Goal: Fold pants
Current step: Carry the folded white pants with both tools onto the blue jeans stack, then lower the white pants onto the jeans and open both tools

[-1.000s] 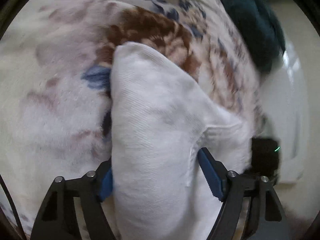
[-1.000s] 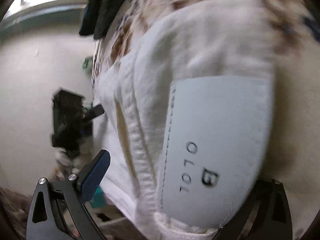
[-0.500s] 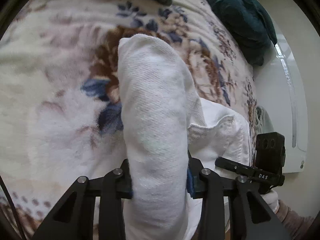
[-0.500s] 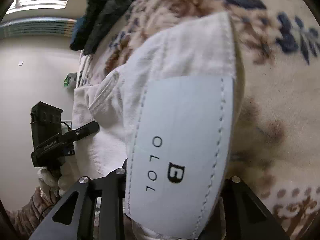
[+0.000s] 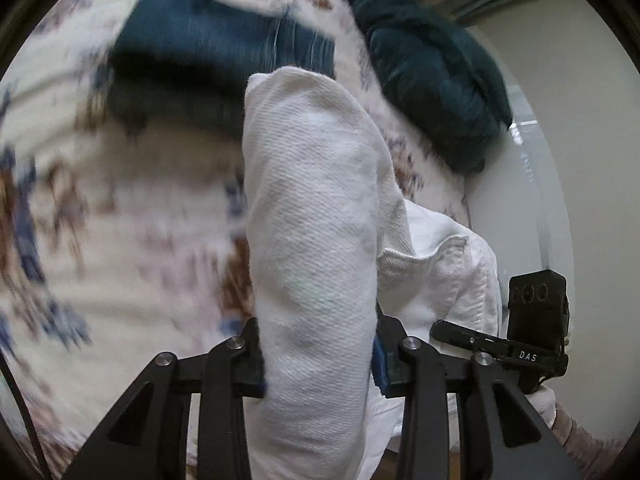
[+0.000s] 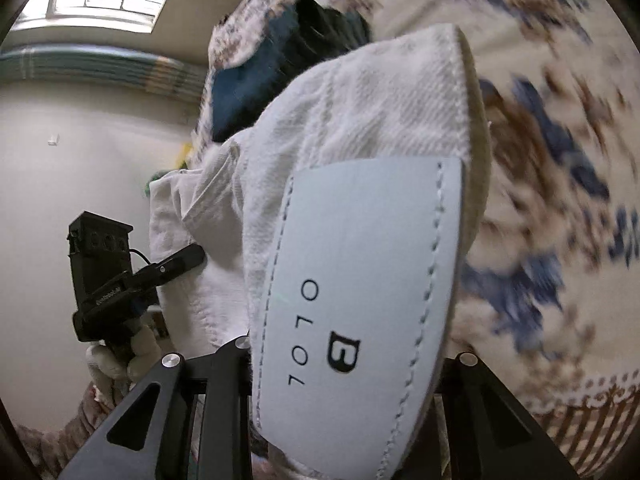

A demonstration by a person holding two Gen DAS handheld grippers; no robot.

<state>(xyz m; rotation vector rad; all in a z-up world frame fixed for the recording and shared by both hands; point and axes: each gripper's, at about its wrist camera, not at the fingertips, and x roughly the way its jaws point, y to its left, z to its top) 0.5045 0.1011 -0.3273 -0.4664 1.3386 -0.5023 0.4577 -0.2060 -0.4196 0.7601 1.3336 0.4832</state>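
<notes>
White twill pants [image 5: 316, 248] fill the left wrist view, bunched between the left gripper [image 5: 318, 354] fingers, which are clamped on a thick fold, likely to carry that edge across for the fold; floral blanket [image 5: 120, 240] beneath looks open to the left, dark jeans [image 5: 208, 64] ahead and a teal garment [image 5: 432, 80] near the bed edge limit forward room. Right wrist view: right gripper [image 6: 348, 364] closed on the waistband end (pale leather brand patch [image 6: 360, 280] facing the camera), so both hold one end, lifted; the left gripper's body [image 6: 104, 268] sits just beside, bare blanket to the right.
</notes>
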